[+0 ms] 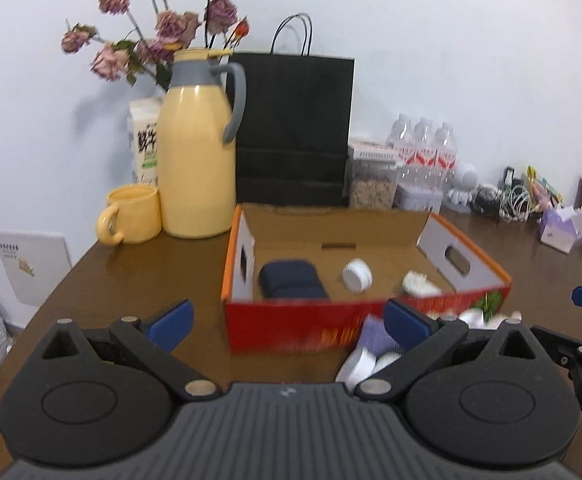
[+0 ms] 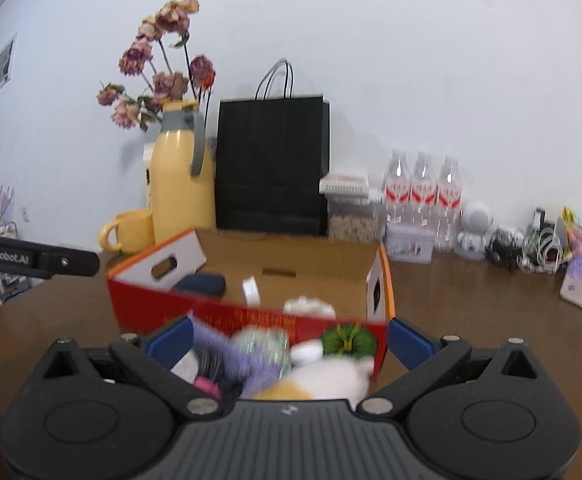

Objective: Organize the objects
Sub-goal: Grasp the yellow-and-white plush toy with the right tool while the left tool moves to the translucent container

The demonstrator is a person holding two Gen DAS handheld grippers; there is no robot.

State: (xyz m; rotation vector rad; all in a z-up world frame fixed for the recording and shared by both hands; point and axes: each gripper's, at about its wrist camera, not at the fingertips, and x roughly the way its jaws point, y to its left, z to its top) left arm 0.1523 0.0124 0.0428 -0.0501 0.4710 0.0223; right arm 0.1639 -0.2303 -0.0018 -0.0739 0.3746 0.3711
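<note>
Left gripper point(image 1: 287, 320): black two-finger claw with blue pads, fingers standing spread wide, nothing sitting between them, hovering over the brown wooden bench point(image 1: 139, 280) just before the red front wall of the open cardboard box point(image 1: 291, 320).

Right gripper point(image 2: 289, 340): same build, fingers likewise spread, hanging above a blurred heap of small loose items point(image 2: 275, 364) lying on the bench against the box's front wall; purple, white, pink and yellow pieces are showing, their kinds not tellable.

Open cardboard box: red-and-orange outside, plain brown inside, sitting mid-bench. It is holding a dark navy soft pouch point(image 1: 293, 280) at its left end, a small white round ribbed cap point(image 1: 357, 276) near the middle, and a white frilled item point(image 1: 419, 284) toward its right end.

Far edge of bench, left to right: yellow ceramic mug point(image 1: 131, 220) standing beside a tall yellow thermos jug with grey handle point(image 1: 199, 152); black paper carrier bag point(image 1: 295, 128); three clear plastic water bottles point(image 1: 427, 152).
</note>
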